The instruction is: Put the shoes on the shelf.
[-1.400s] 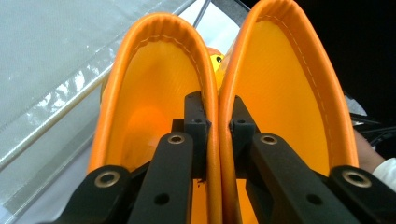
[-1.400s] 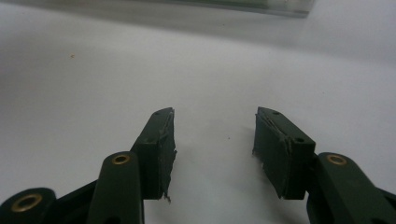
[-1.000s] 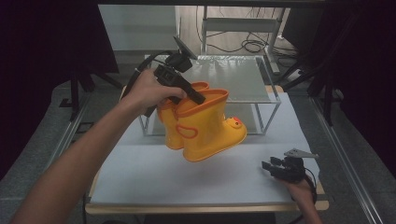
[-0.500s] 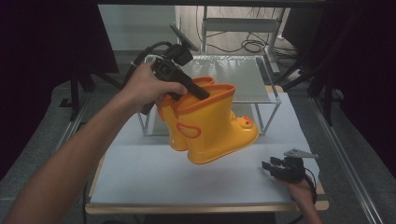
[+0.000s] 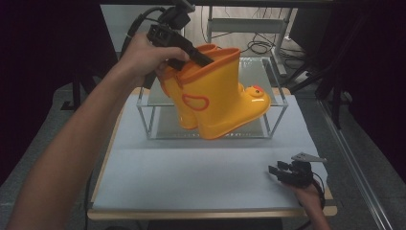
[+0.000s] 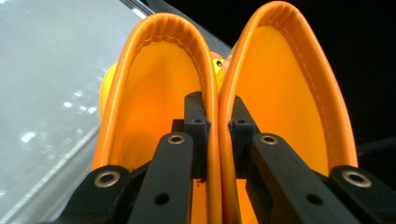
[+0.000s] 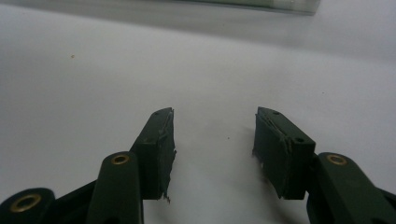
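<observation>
A pair of yellow rubber boots (image 5: pixel 220 96) with orange rims and a duck face on the toe hangs in the air above the table, in front of a glass-topped rack (image 5: pixel 268 76). My left gripper (image 5: pixel 194 52) is shut on the two touching rims of the boots (image 6: pixel 217 112), one jaw inside each shaft. The boots tilt with their toes toward the right. My right gripper (image 5: pixel 277 171) rests low at the table's front right corner. It stands open with nothing between its fingertips (image 7: pixel 215 135).
The white table top (image 5: pixel 201 172) spreads under the boots. The rack's metal frame and lower shelf (image 5: pixel 158 129) stand at the back of the table. Cables lie on the floor behind it (image 5: pixel 258 45). Dark space lies on both sides of the table.
My left gripper has lifted the pair of boots up off the table and a little toward the rack. The right gripper has stayed where it was.
</observation>
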Demonstrator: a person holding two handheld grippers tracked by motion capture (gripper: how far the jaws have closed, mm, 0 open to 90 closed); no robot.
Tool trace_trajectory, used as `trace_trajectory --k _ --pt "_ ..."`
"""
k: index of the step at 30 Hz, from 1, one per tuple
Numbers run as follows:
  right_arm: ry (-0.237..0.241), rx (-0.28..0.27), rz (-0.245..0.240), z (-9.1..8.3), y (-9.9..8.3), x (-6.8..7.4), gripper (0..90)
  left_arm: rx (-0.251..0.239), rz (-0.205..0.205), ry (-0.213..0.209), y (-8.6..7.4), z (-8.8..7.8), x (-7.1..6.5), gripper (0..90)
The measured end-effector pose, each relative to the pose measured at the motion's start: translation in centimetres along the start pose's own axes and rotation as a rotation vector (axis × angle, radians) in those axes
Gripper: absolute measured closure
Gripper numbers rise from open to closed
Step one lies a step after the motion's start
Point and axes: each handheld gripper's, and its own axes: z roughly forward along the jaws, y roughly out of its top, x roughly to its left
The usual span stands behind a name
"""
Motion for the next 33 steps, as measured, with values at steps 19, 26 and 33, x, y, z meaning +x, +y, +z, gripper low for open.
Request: trace_trajectory --k 19,26,33 --pt "0.010 -0.004 0.012 0.0 0.0 -0.1 47.1 -0.082 -0.149 0.213 6.0 0.8 5.6 82.6" --pt "0.014 0.000 0.013 0.0 0.0 -0.1 47.2 -0.086 -0.188 0.272 6.9 1.6 7.5 82.6" --pt "0.014 -0.001 0.010 0.0 0.0 -0.2 47.3 -0.086 -0.224 0.299 7.2 3.1 9.2 82.6"
